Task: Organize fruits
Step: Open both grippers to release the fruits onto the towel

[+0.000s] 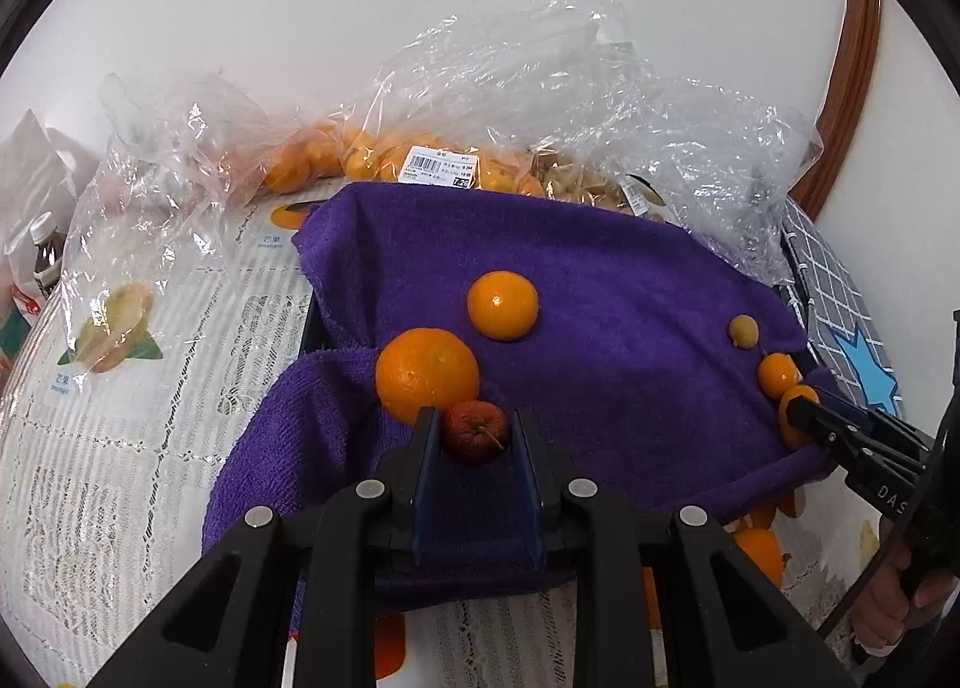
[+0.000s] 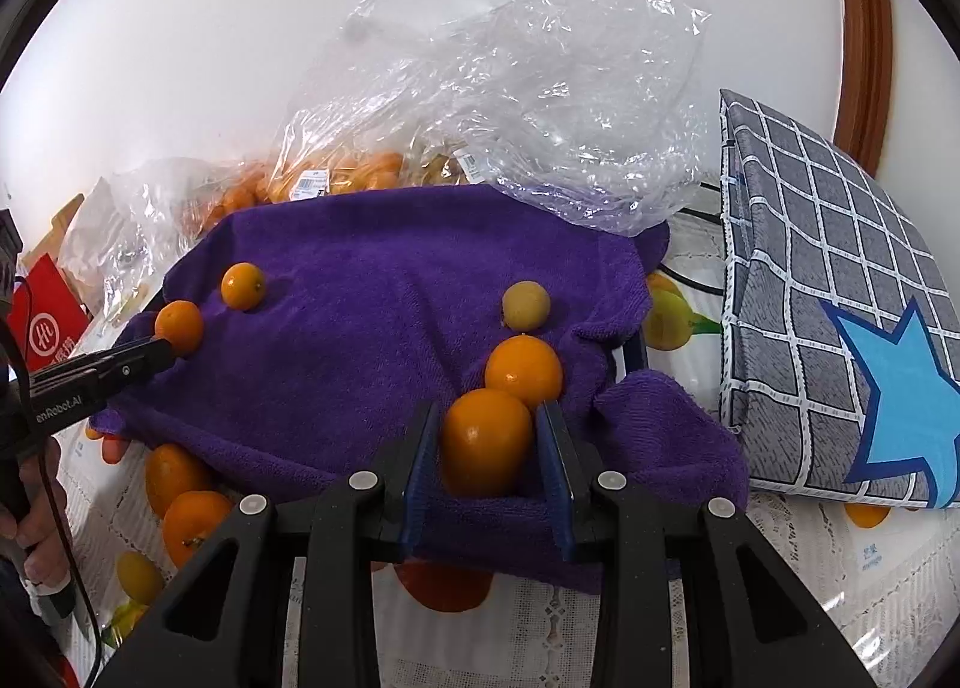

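A purple towel [image 1: 630, 328] [image 2: 360, 358] covers a tray, with fruit lying on it. My left gripper [image 1: 475, 418] is shut on a small red fruit [image 1: 474, 433], right beside a large orange [image 1: 427, 373]. A second orange [image 1: 503, 305] lies further back. My right gripper [image 2: 487, 412] is shut on a small orange [image 2: 486, 448] at the towel's right side, in front of another orange [image 2: 524, 370] and a yellow-green fruit [image 2: 526, 305]. Each view shows the other gripper at its edge, right gripper [image 1: 801, 412] and left gripper [image 2: 162, 352]. The red fruit is hidden in the right wrist view.
Clear plastic bags [image 1: 420, 160] [image 2: 510, 88] holding several oranges lie behind the towel against the white wall. A grey checked box with a blue star [image 2: 840, 328] stands at the right. A bottle [image 1: 48, 250] is at the far left. A lace tablecloth [image 1: 120, 478] printed with fruit covers the table.
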`<state>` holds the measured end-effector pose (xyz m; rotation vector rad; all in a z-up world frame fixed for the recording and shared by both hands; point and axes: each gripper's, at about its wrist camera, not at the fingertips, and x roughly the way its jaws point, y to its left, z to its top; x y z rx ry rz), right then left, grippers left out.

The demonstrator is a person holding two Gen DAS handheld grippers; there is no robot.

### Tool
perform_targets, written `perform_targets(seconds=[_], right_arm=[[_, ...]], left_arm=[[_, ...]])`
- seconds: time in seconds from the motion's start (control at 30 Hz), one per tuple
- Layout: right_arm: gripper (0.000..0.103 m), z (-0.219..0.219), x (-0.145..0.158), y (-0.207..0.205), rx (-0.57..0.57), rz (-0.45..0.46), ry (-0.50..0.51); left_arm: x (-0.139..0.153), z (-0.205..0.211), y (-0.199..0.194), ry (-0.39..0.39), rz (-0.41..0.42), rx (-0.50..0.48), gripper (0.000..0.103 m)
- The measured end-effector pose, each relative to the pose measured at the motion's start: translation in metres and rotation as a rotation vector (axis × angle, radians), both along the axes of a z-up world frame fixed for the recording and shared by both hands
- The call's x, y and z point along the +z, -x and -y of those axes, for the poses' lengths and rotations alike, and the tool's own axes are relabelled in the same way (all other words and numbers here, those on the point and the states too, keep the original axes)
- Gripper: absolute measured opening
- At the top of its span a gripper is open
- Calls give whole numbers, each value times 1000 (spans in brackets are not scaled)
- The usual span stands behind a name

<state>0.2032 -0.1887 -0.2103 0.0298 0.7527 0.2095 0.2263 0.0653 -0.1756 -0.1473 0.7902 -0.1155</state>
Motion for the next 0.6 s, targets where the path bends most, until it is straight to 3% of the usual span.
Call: perform_targets(seconds=[0.17,0.47,0.6], right_arm=[[34,-2,1,1,0,2,10],[55,2,7,6,-3,31,-38],[57,0,11,10,9,47,-46]], left_arm=[[0,0,-1,4,-7,-2,23],[0,0,-1,8,5,-12,23],[1,-1,-1,16,6,-14,24]])
